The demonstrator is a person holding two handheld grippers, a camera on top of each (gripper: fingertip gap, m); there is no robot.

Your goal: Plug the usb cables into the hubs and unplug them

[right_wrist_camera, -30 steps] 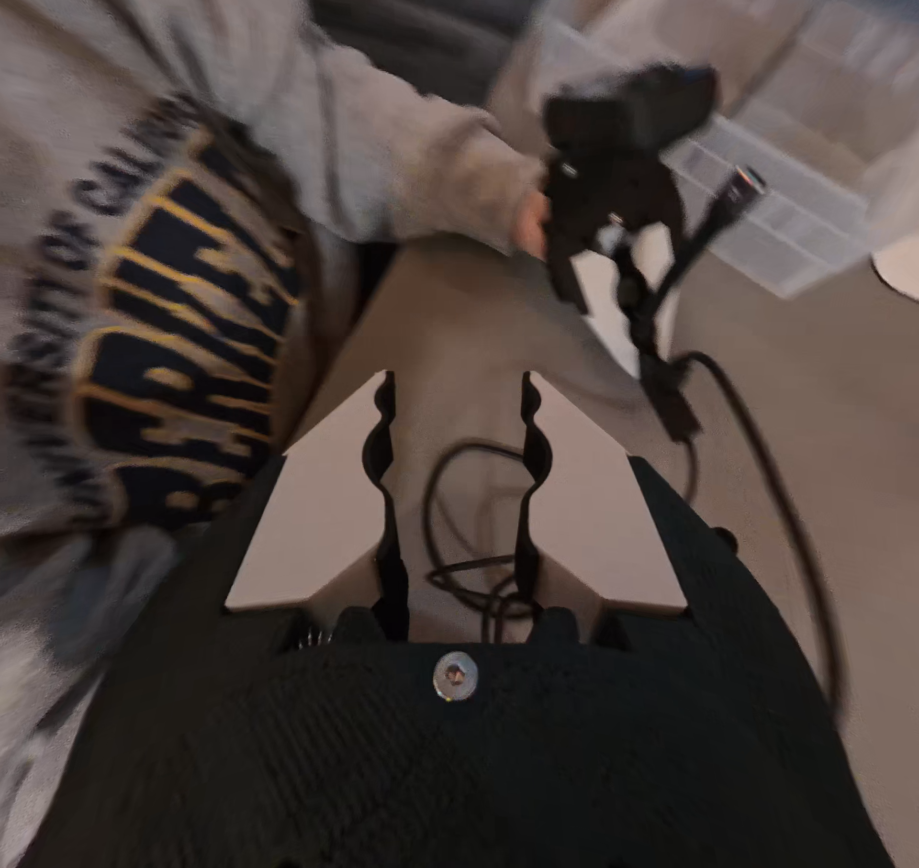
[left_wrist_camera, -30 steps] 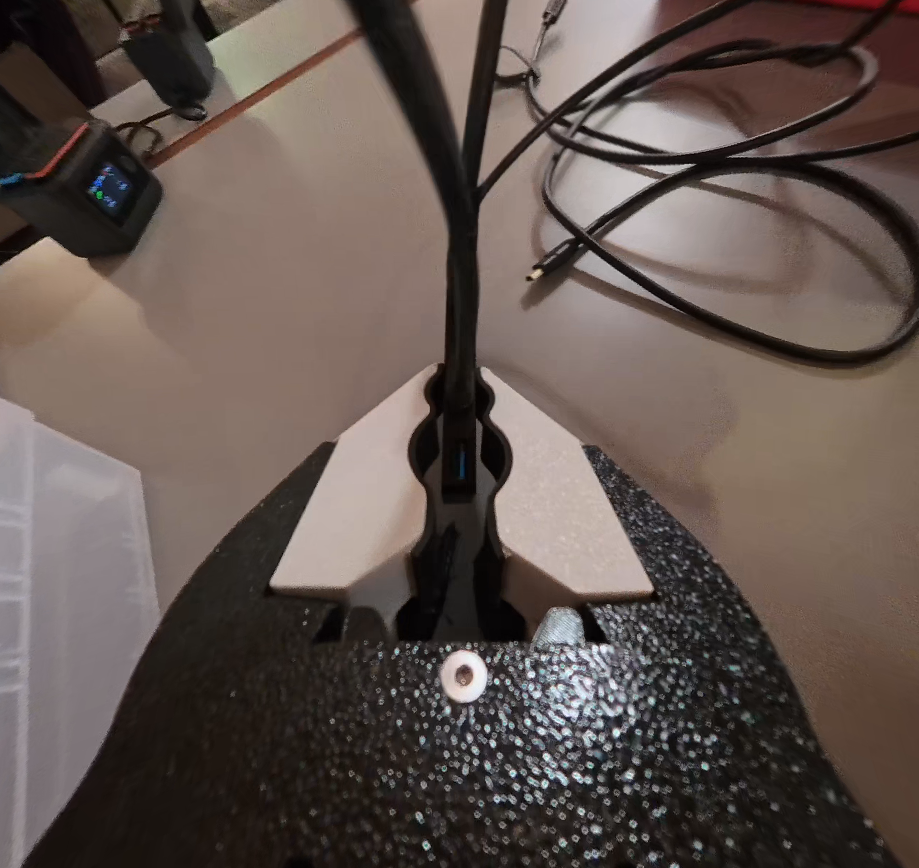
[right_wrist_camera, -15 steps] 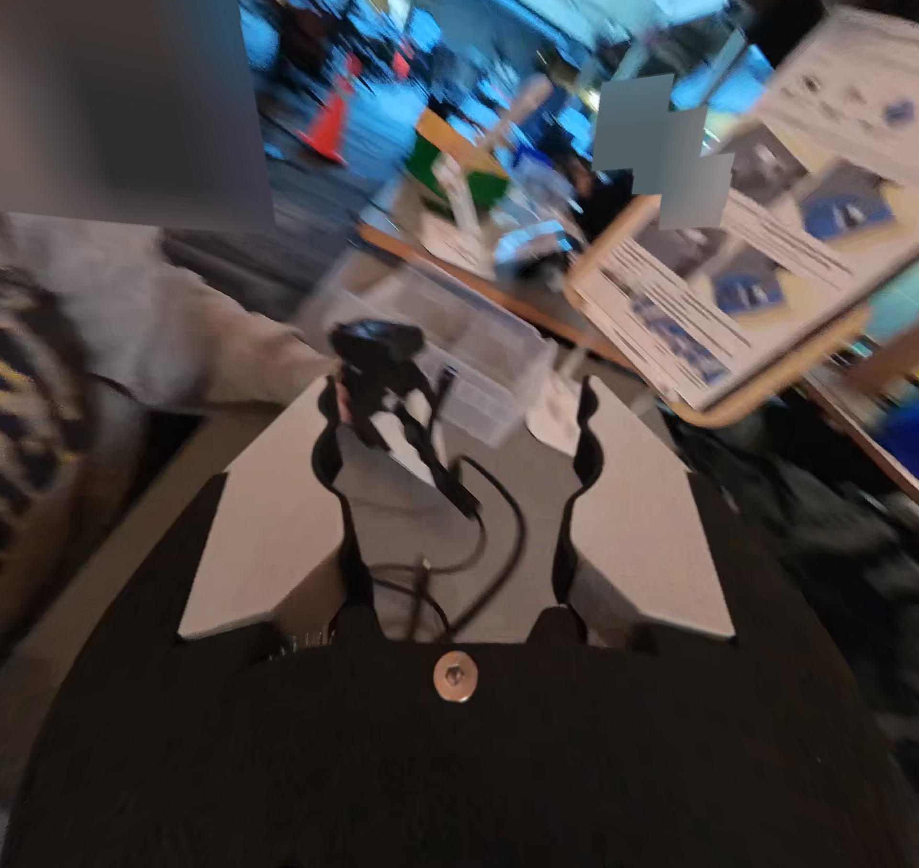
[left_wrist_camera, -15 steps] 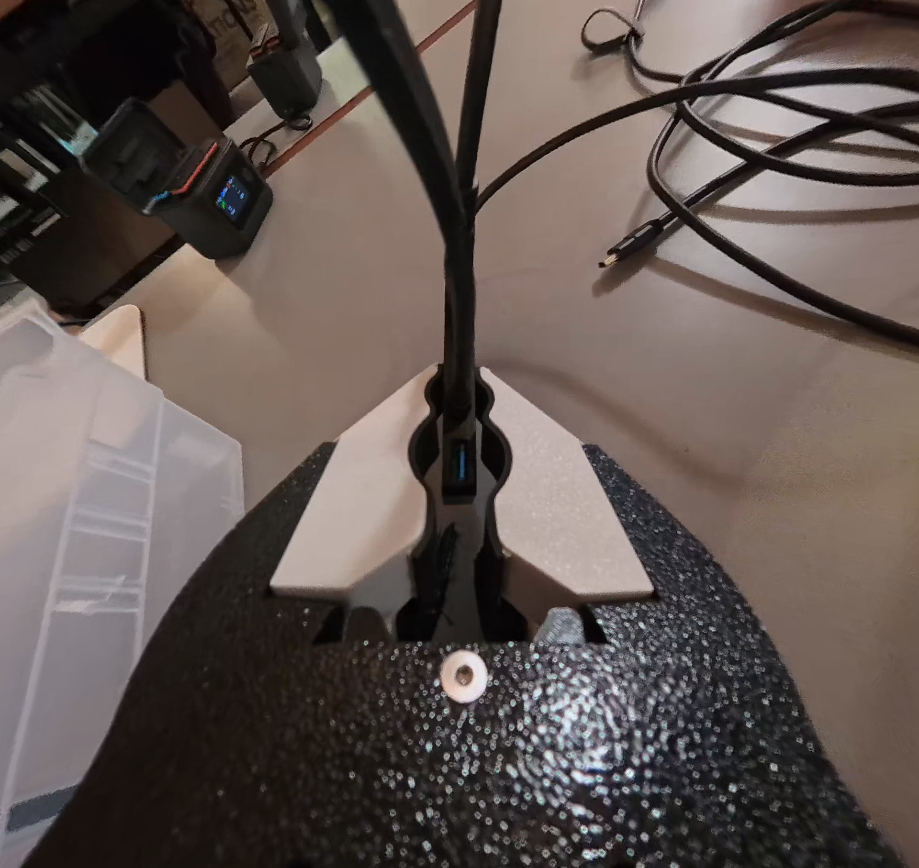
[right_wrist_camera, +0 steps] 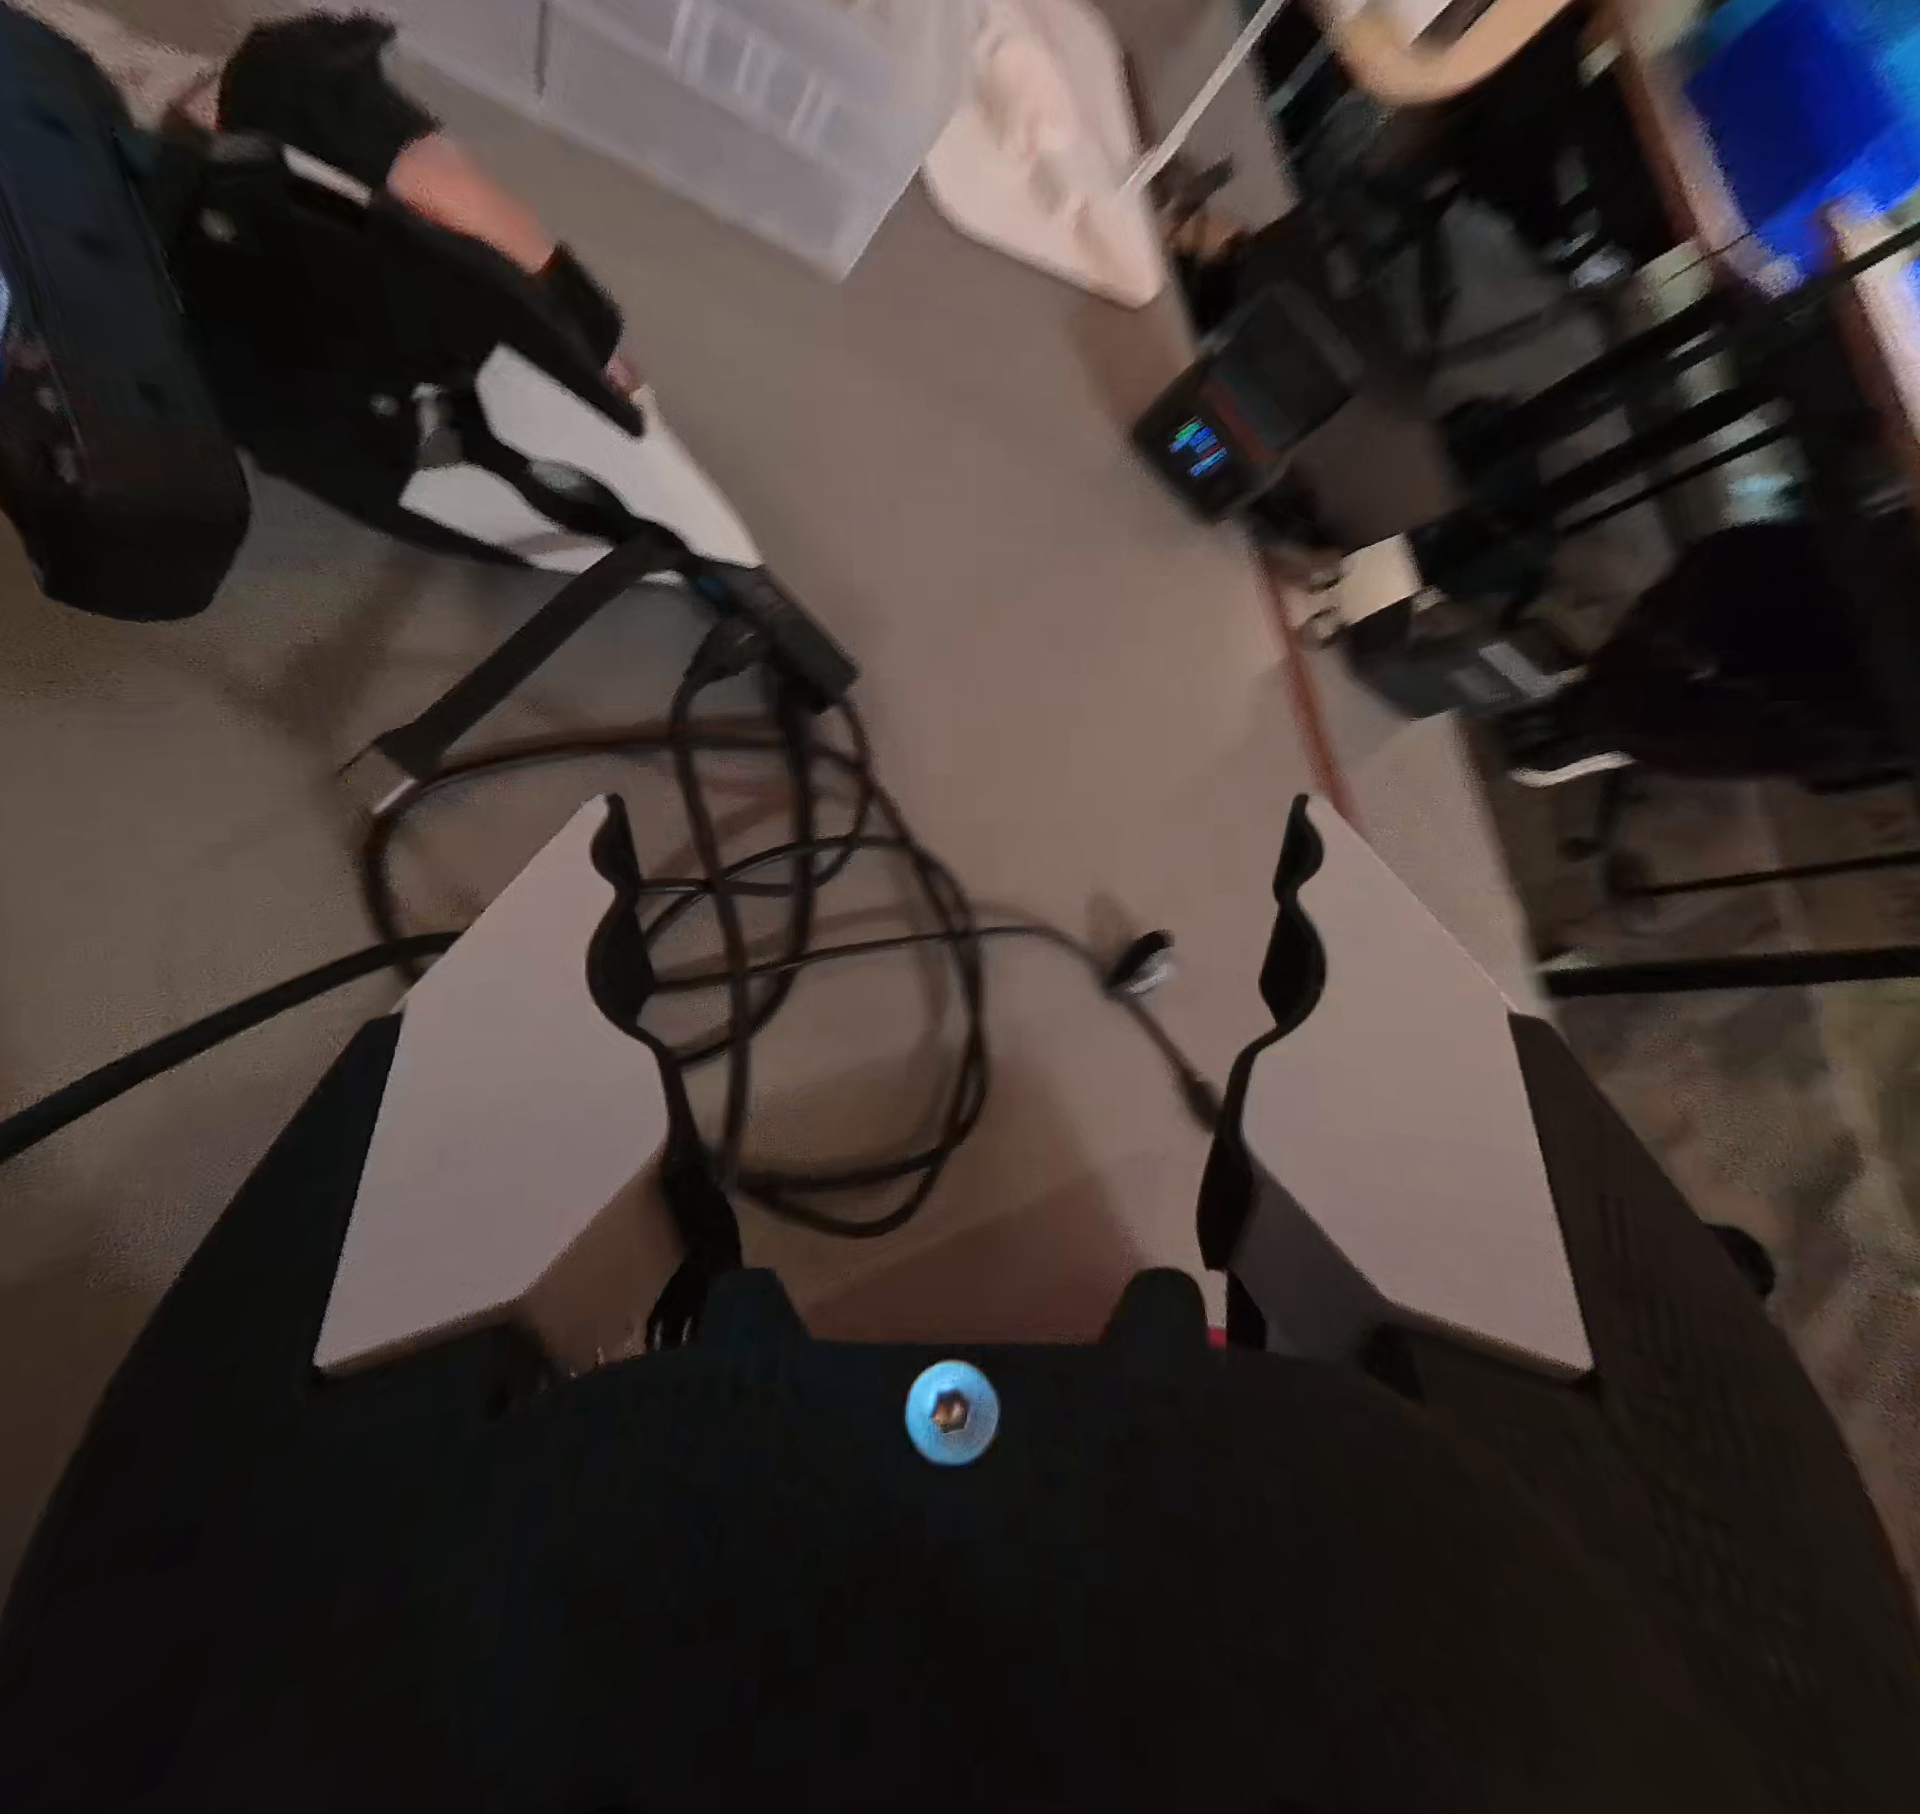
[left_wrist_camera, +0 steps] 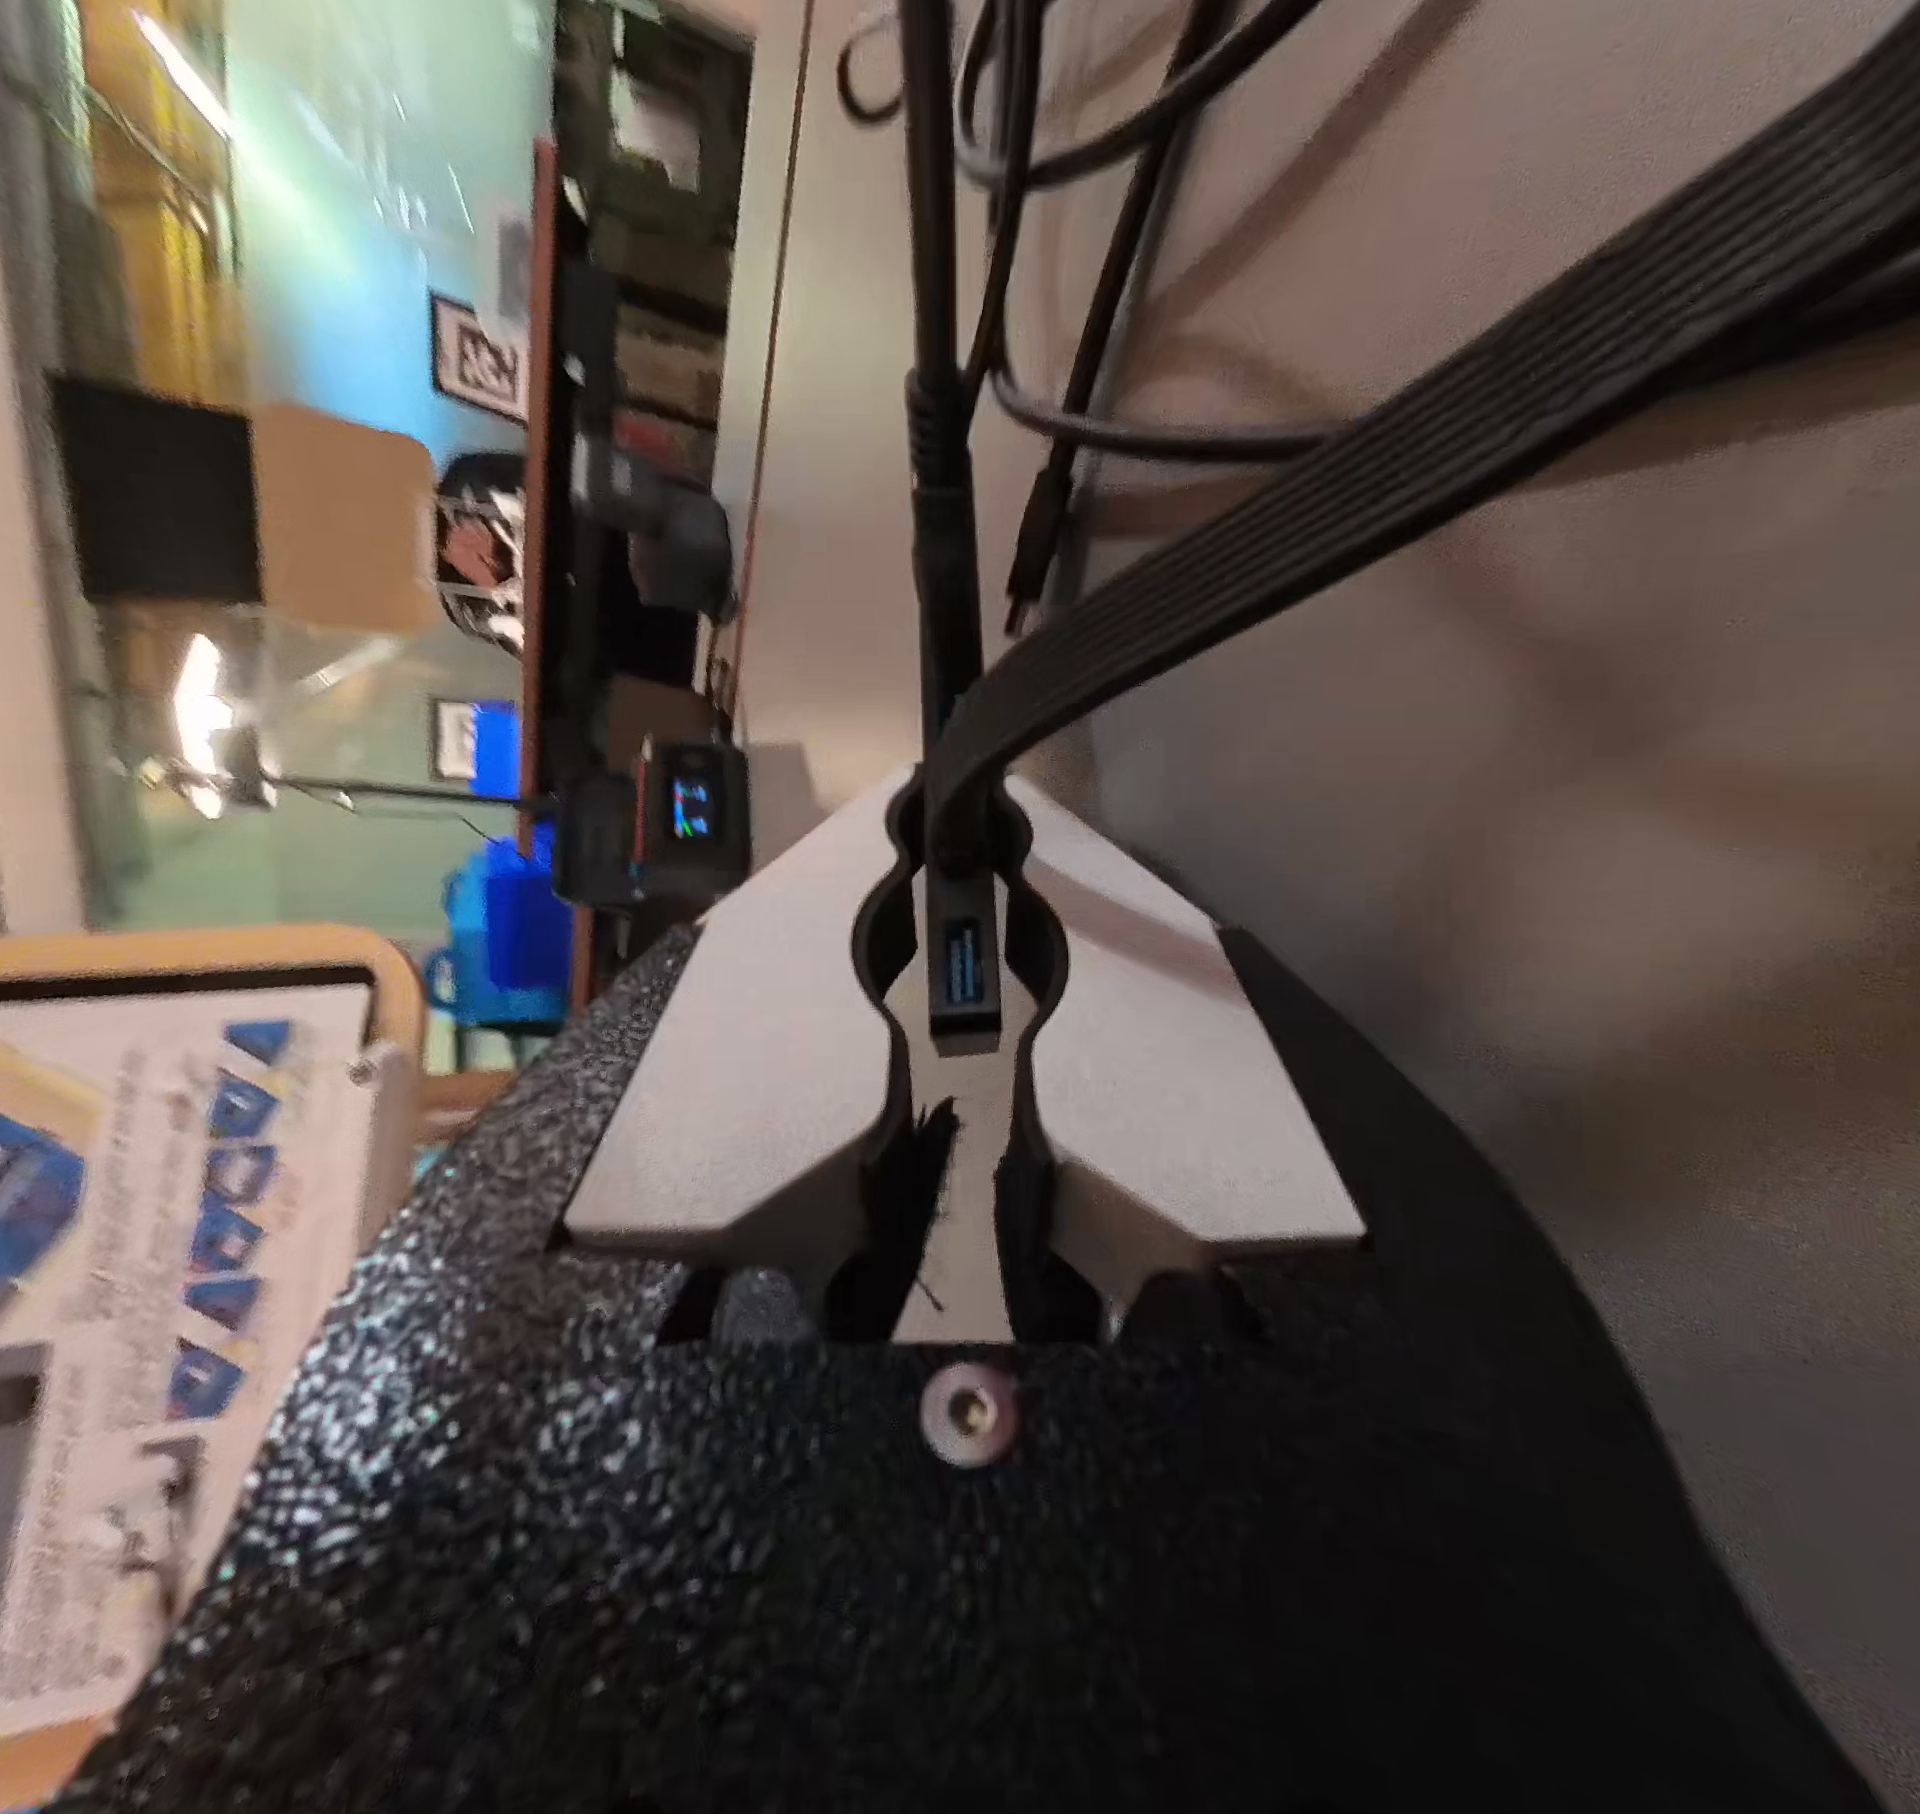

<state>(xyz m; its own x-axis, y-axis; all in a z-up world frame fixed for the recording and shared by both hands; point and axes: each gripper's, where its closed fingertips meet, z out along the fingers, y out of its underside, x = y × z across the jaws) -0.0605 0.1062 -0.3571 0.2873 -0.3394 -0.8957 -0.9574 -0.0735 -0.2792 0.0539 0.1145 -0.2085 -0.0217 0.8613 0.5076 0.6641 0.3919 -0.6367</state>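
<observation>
Beyond the left claw [left_wrist_camera: 961, 829], the flat ribbon cable [left_wrist_camera: 1455, 434] and round black cable [left_wrist_camera: 928, 154] run off the frame's top edge; the room left of it is smeared; ahead of the right claw [right_wrist_camera: 951, 860], the coiled cables [right_wrist_camera: 831, 933] blur, their ends indistinguishable.

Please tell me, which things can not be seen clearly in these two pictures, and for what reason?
- Left wrist view: the hub held in the left tool; its far end and any plugged cable are hidden behind the flat black cable.
- Right wrist view: motion blur smears the loose cables on the table, so connector types are unreadable.
- Right wrist view: the right tool is open; the left tool is blurred.
</observation>
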